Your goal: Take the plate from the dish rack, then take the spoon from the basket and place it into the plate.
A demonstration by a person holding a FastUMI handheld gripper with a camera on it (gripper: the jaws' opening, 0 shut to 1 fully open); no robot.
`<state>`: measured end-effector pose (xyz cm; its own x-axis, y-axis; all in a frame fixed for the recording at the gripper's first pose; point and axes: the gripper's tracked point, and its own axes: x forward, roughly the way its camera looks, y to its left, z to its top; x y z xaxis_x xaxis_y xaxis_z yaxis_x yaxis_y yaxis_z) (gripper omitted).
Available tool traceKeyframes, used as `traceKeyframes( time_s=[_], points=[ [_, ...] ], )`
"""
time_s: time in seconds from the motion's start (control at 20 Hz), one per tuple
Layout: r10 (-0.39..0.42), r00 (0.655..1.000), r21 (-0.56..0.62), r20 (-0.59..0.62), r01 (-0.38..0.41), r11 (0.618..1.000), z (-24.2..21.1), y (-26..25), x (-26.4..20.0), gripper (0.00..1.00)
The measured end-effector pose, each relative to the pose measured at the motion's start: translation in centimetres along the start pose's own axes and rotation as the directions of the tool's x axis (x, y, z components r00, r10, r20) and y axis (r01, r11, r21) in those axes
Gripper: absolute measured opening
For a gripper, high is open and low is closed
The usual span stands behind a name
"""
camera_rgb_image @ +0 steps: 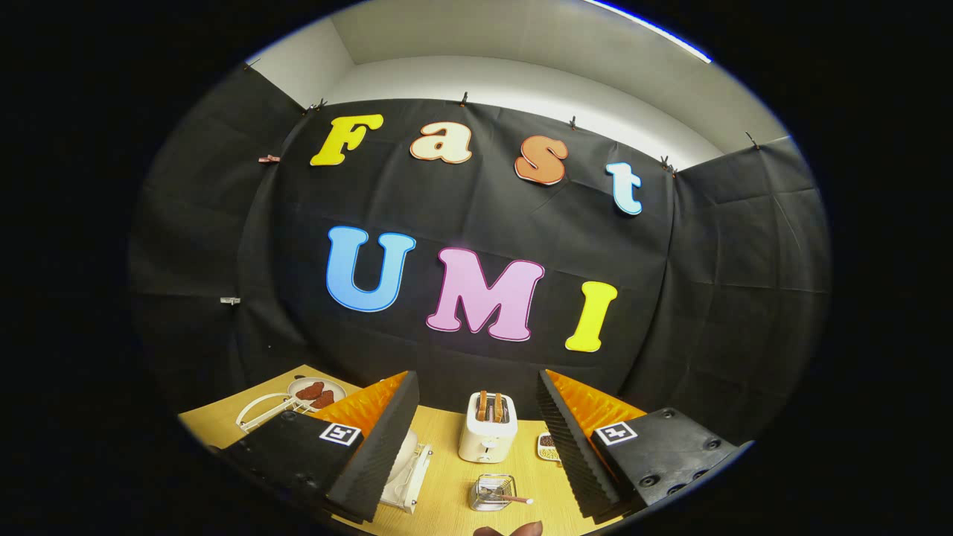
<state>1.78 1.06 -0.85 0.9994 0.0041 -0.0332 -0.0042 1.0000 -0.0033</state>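
While its fingers stand wide apart, the claw point(476, 439) holds and touches nothing above the worktop point(447, 506). Between the fingers, low in the frame, sits the basket point(491, 493) with the spoon point(512, 498). Partly hidden by the left finger, the dish rack point(408, 476) stands at lower left. A toaster point(488, 428) stands beyond the basket.

The hand-held gripper point(476, 439) hangs above the wooden bench point(447, 506) with its fingers spread wide and nothing between them. Beyond them stands a white toaster point(488, 428) with toast in its slots. Nearer sits a wire basket point(493, 493) holding a spoon point(510, 498). By the left finger lies a white dish rack point(406, 476); farther left, a plate of food point(316, 392).
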Motion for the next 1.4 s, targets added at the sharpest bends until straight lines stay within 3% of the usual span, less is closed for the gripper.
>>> traceKeyframes(
  time_s=[0.55,0.75,0.95,1.2,1.4],
  points=[
    [0.042,0.997,0.018,-0.058,-0.041,0.999,-1.6,2.0,2.0,0.98],
    [0.099,0.983,0.037,-0.156,-0.095,0.995,-4.1,4.5,3.8,0.98],
    [0.159,0.932,0.094,-0.326,-0.135,0.986,-8.9,7.5,5.5,0.98],
    [0.154,0.816,0.138,-0.558,-0.092,0.986,-17.3,9.8,7.8,0.98],
    [0.151,0.733,0.156,-0.663,-0.063,0.986,-22.1,10.9,9.6,0.98]
  ],
)
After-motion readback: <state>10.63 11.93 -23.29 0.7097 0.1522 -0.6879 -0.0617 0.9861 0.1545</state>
